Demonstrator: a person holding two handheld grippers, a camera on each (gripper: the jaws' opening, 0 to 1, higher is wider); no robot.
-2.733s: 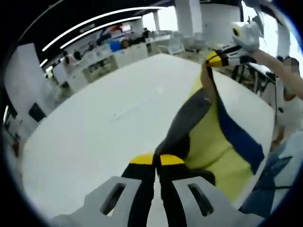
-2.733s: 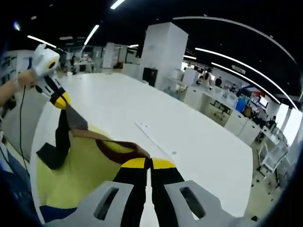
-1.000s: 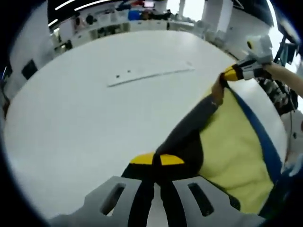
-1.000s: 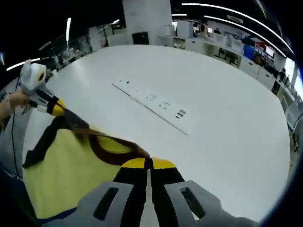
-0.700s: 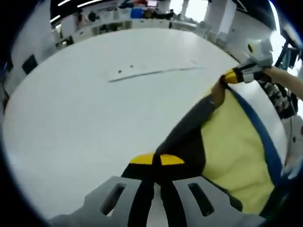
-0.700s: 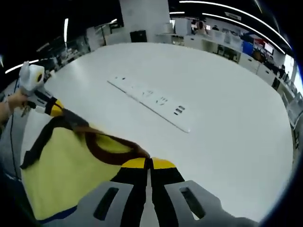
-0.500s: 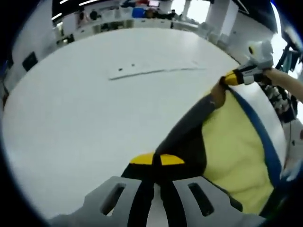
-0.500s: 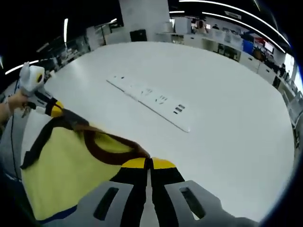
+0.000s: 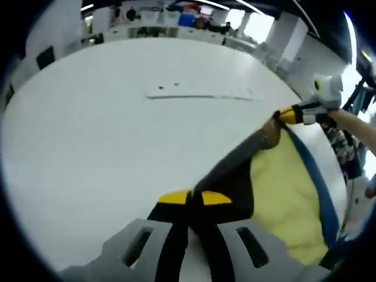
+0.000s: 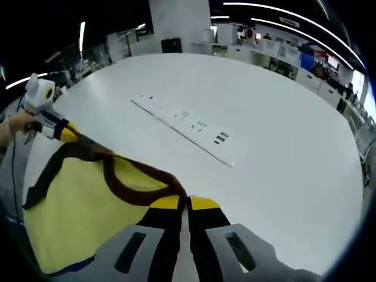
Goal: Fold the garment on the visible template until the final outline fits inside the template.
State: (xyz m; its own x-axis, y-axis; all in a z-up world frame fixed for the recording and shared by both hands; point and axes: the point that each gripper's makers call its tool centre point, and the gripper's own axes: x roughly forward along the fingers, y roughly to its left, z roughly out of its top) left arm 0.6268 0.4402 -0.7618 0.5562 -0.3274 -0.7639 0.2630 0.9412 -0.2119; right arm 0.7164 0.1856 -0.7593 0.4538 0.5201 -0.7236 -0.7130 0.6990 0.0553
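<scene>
The T-shirt (image 10: 76, 217) is pale yellow with a dark brown neck band, dark grey-black sleeves (image 9: 232, 170) and a blue strip along the hem (image 9: 314, 176). Both grippers, left gripper (image 9: 189, 198) and right gripper (image 10: 185, 202), have yellow-tipped black jaws on light grey bodies. The table (image 10: 276, 170) is plain white, with a white strip (image 10: 188, 129) carrying small dark marks.

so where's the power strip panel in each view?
Left gripper view: panel above centre on the white table, beyond the garment.
Right gripper view: panel at centre, running diagonally, right of the garment.
Shared landmark: the dark collar edge stretched between the left gripper and the right gripper.
</scene>
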